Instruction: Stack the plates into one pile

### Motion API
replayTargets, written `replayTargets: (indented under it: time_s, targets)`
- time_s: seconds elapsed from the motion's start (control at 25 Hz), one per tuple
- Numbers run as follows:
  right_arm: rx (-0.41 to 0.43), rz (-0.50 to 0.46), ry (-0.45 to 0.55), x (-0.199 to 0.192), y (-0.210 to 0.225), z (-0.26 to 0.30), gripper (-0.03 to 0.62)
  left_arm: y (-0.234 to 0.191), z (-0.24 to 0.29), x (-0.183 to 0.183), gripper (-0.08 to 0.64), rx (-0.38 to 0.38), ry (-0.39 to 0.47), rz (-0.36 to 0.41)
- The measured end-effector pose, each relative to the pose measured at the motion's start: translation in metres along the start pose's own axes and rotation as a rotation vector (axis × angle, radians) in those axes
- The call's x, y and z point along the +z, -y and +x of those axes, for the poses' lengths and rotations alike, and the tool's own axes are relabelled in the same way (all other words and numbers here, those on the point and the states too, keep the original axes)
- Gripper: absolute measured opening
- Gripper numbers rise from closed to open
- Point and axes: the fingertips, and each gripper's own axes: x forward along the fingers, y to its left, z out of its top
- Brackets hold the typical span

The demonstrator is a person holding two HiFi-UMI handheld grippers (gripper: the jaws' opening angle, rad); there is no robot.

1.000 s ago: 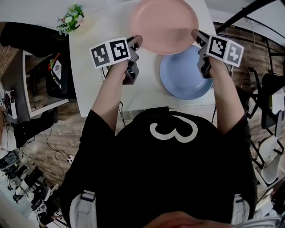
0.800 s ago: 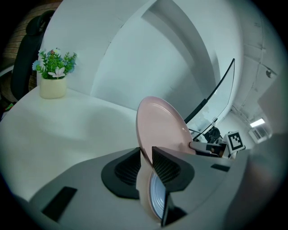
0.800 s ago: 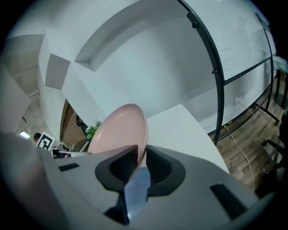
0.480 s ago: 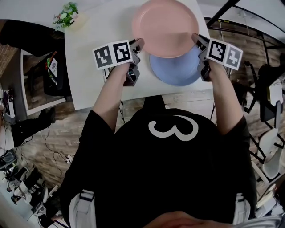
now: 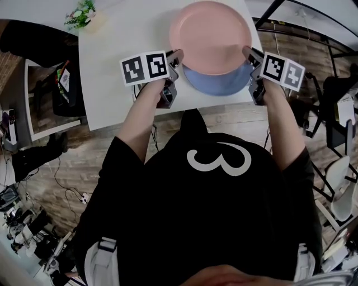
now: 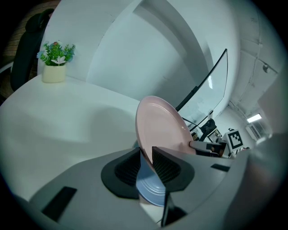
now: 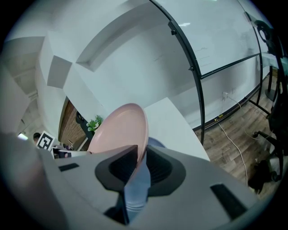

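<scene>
Now pink plate (image 5: 210, 36) pinched at opposite rims: left gripper (image 5: 174, 55); right gripper (image 5: 246, 52).

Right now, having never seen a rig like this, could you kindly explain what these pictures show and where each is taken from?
There is no robot: a person holds a two-jaw gripper in each hand. The head view looks down from the person's head; the other two cameras ride on the grippers, looking along their jaws. The left gripper and right gripper clamp opposite rims of the pink plate, holding it over the blue plate on the white table. A potted plant stands at a far corner.
</scene>
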Motion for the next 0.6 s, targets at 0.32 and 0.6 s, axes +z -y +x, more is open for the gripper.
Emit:
replayTargets:
  time_s: [0.32,0.6]
  targets:
    - [-0.010,0.016,-0.026,-0.022,0.012,-0.011,0.075,0.005,0.004,-0.027,0.092,-0.001,-0.029,-0.022]
    - [0.004,0.038,-0.038,-0.042,0.021,-0.022,0.077,0.010,0.004,-0.051,0.092,0.011,-0.045,-0.043]
